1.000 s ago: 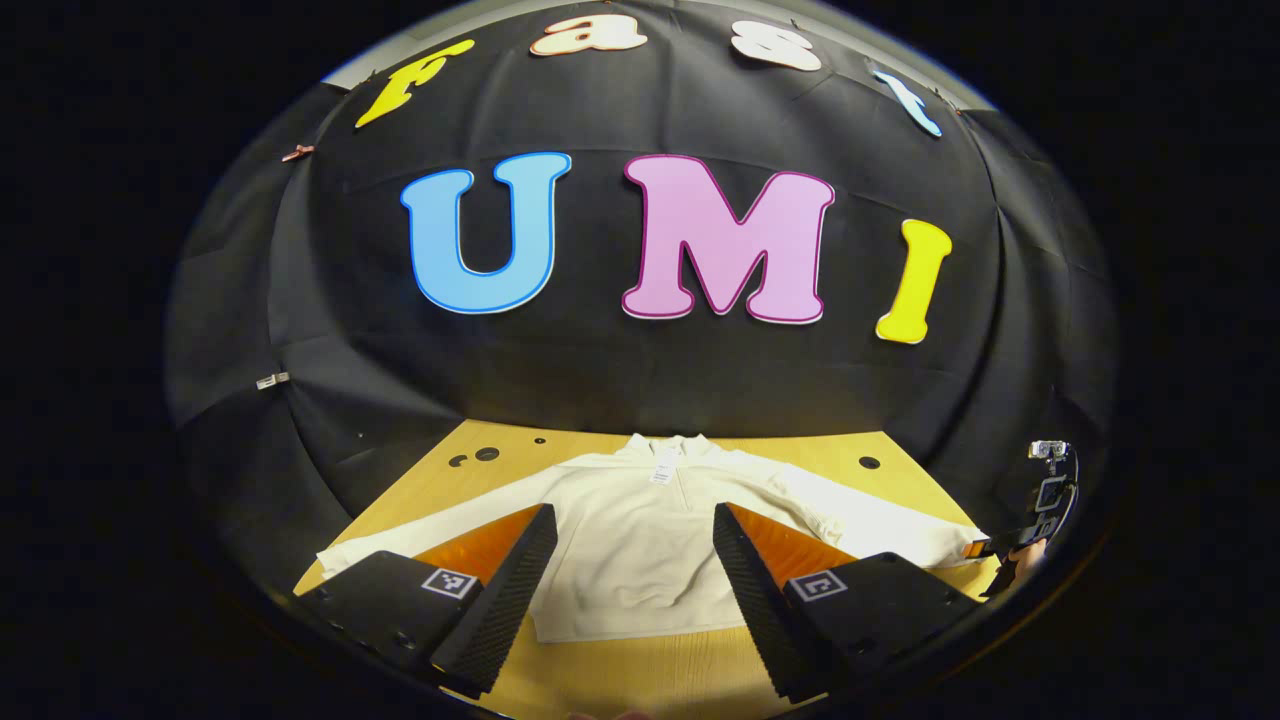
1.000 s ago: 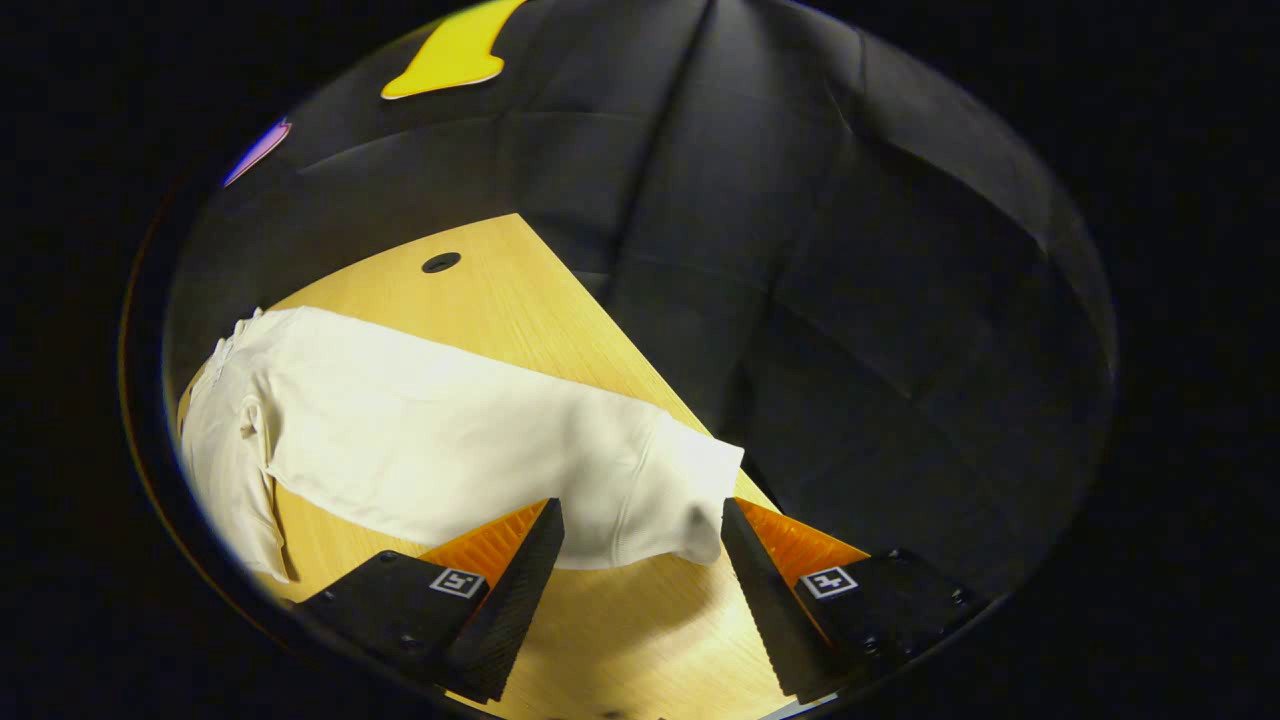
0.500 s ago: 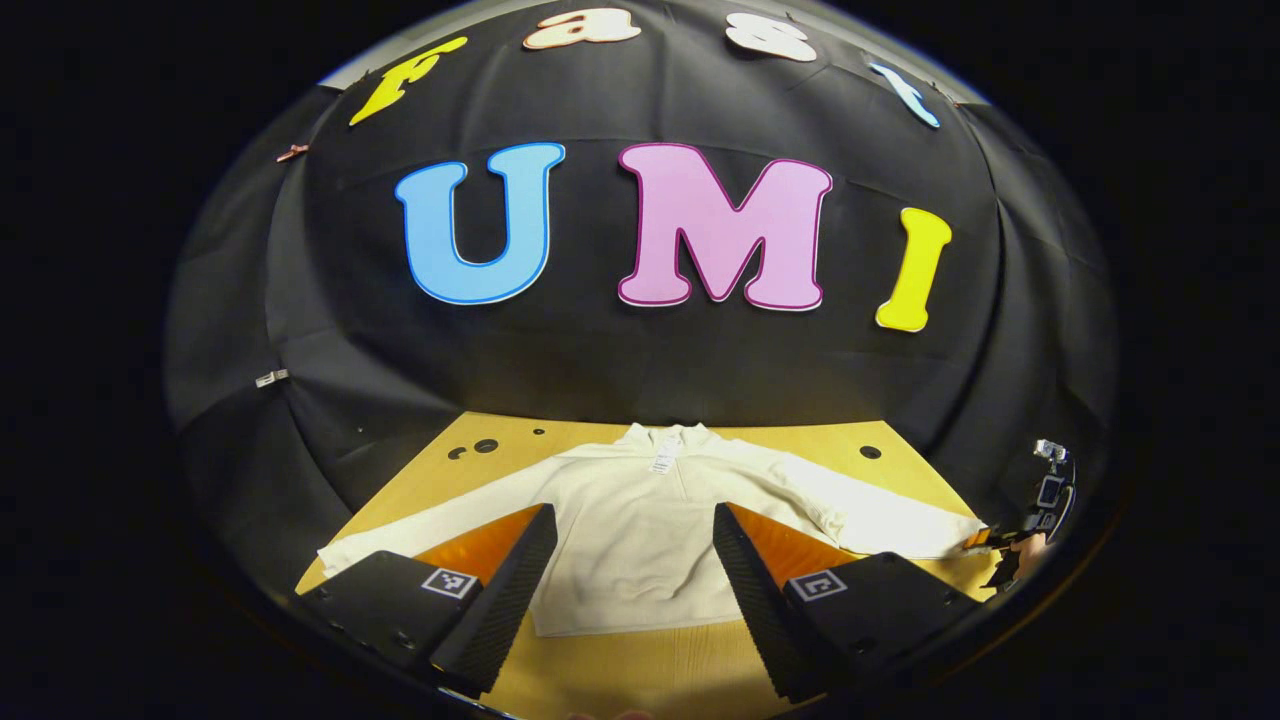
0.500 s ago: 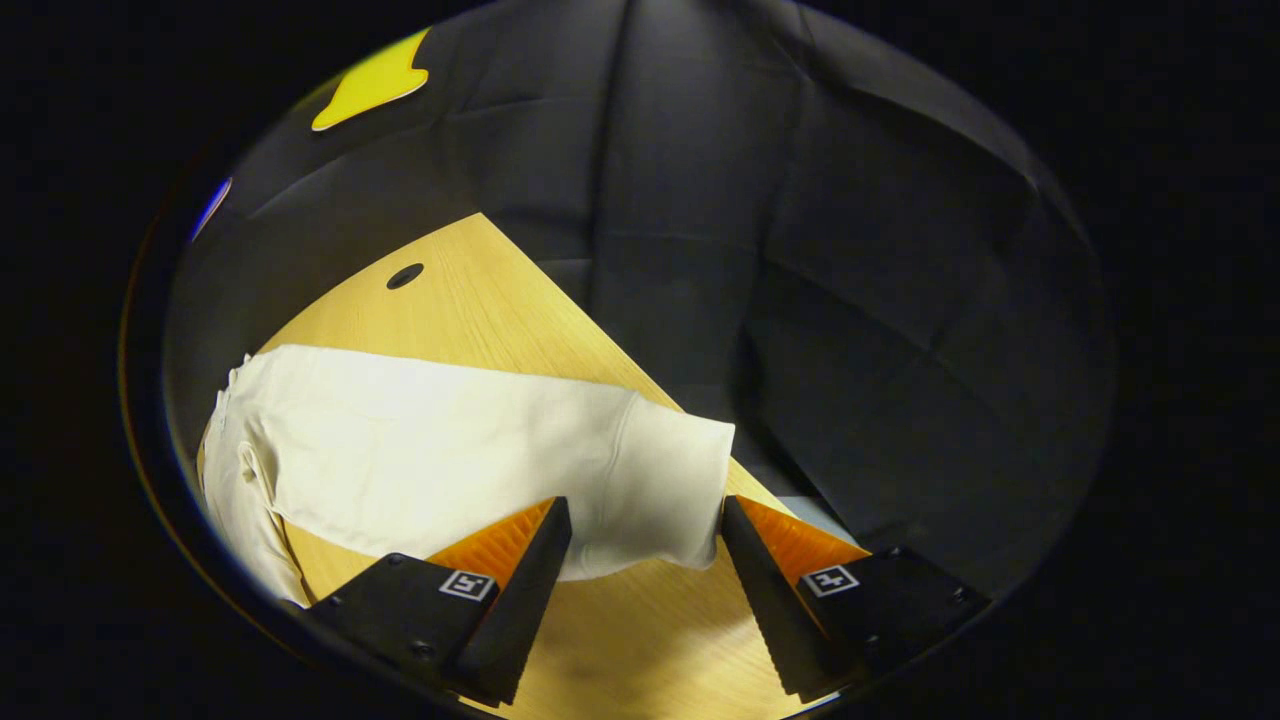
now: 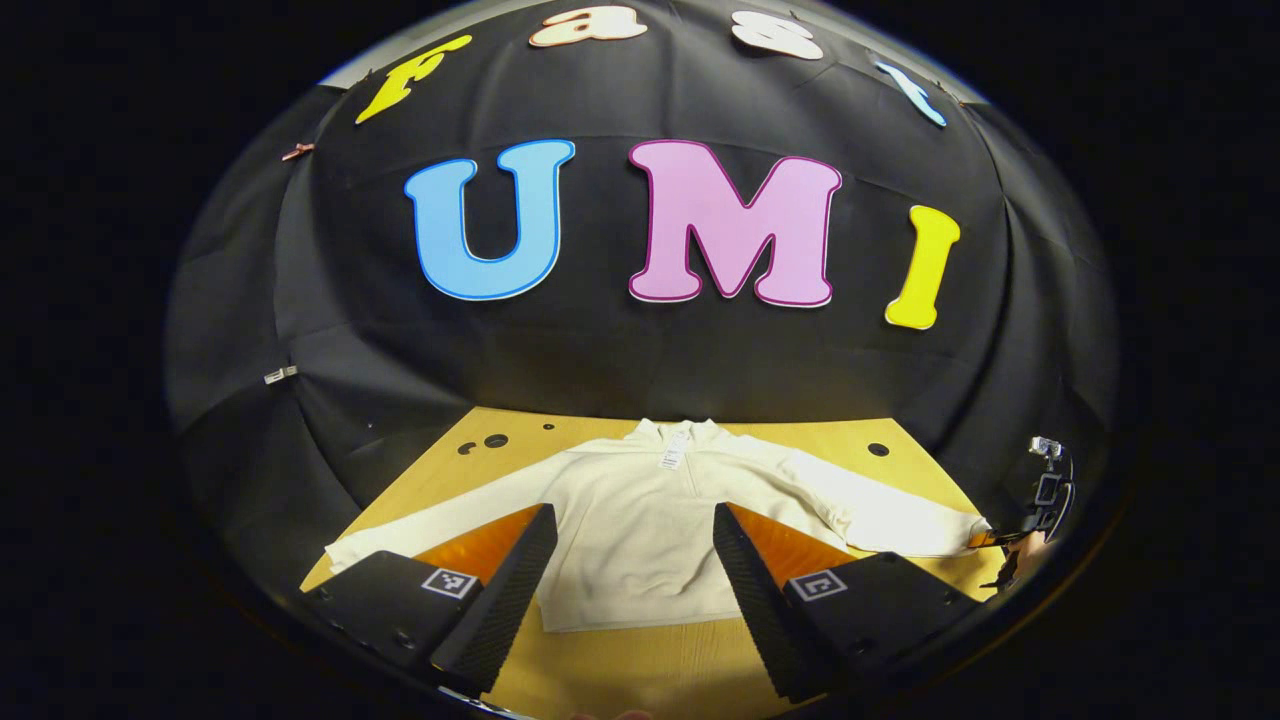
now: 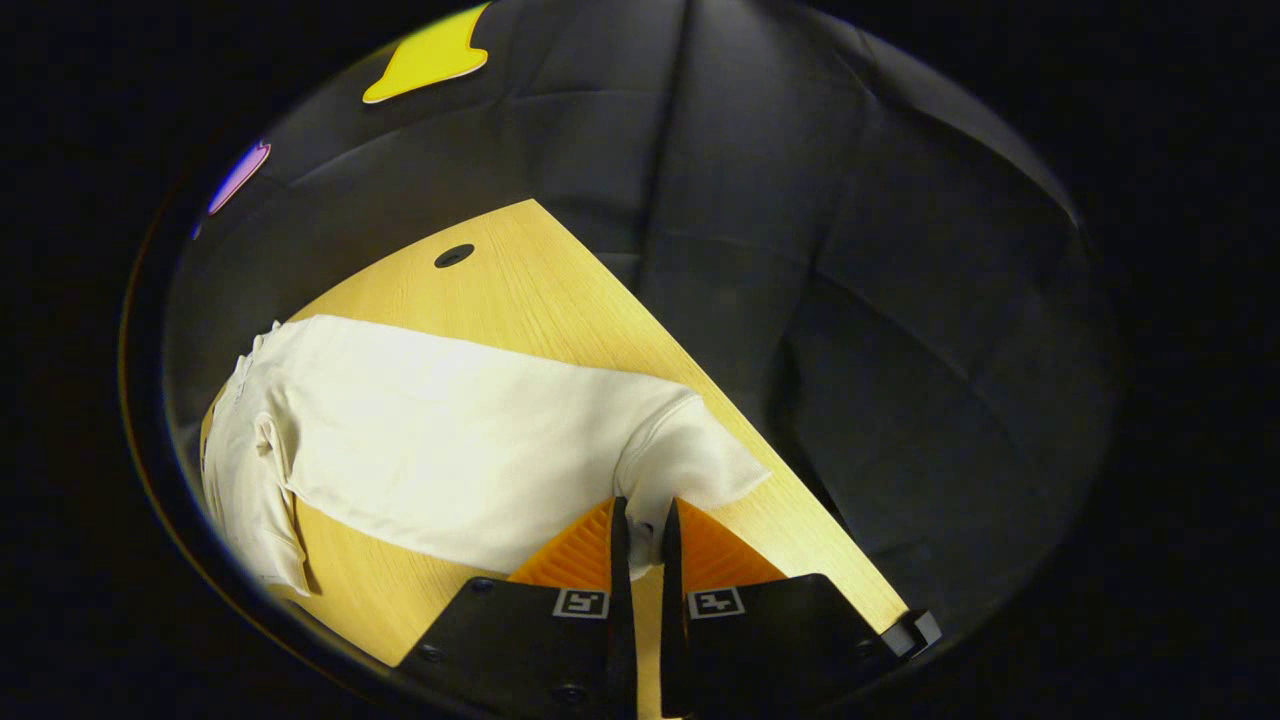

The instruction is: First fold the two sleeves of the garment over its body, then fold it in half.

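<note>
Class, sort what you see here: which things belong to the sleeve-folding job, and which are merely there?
Job:
garment
right sleeve, cuff pinched
right gripper
left gripper, open over the body

Merely there:
wooden table
its holes

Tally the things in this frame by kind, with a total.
Cream long-sleeved garment: 1
Light wooden table: 1
Handheld two-finger grippers: 2, the left gripper open, the right gripper shut on the garment's sleeve cuff
Total: 4

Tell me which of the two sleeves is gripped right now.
The right gripper is shut on the cuff of the sleeve by the table's right edge; the other sleeve lies flat, untouched.
</note>
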`<state>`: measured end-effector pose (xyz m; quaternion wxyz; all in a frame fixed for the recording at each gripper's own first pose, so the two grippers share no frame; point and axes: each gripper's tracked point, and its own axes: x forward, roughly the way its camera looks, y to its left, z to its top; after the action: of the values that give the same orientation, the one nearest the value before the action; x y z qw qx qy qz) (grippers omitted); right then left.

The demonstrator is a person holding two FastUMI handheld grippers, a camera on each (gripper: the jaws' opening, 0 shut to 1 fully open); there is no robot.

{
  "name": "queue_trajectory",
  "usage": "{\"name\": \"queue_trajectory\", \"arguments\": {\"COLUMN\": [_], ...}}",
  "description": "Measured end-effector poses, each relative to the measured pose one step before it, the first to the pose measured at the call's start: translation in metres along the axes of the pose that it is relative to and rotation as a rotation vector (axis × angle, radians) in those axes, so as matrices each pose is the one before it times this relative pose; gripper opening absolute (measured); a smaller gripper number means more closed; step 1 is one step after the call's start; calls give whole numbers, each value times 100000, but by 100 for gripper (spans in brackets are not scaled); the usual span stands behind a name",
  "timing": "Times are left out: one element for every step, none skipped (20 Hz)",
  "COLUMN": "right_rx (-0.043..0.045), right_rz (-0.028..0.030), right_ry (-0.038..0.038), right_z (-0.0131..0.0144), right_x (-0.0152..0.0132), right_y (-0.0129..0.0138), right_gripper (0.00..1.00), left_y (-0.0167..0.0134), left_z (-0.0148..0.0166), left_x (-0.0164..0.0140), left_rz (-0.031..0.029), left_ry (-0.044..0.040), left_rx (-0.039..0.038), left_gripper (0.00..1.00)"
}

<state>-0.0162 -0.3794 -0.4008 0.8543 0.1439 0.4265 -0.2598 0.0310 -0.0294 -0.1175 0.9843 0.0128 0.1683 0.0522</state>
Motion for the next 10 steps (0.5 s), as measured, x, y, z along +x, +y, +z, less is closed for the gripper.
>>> {"name": "queue_trajectory", "arguments": {"right_rx": [-1129,-1417,-633,-502,-531,-265,165,-898,-1861,-2133], "right_rz": [1630,-36,262,348,862,480,993,844,747,734], "right_ry": [171,597,-518,-1898,-2254,-875,-214,-1848,-1621,-1436], "right_z": [126,51,576,992,939,1182,798,1379,1310,1129], "right_x": [-197,166,-657,-209,-364,-588,-541,-437,-408,-420], "right_y": [134,-149,124,292,361,468,582,710,634,821], "right_gripper": [14,11,9,9,9,8,8,8,8,9], "left_y": [135,31,292,391,380,214,207,177,189,177], "left_z": [-187,-49,-66,20,212,-114,-69,10,-23,198], "left_x": [-97,-75,-65,-18,-44,-58,6,-55,-152,-133], "left_rz": [-123,-202,169,512,680,319,118,133,146,-108], "left_ry": [-36,31,174,-59,-234,-111,-42,-37,-418,-558], "left_rx": [-97,-44,45,-178,-443,-624,177,1102,1022,135], "left_gripper": [97,97,97,97,97,97,97,97,97,97]}}
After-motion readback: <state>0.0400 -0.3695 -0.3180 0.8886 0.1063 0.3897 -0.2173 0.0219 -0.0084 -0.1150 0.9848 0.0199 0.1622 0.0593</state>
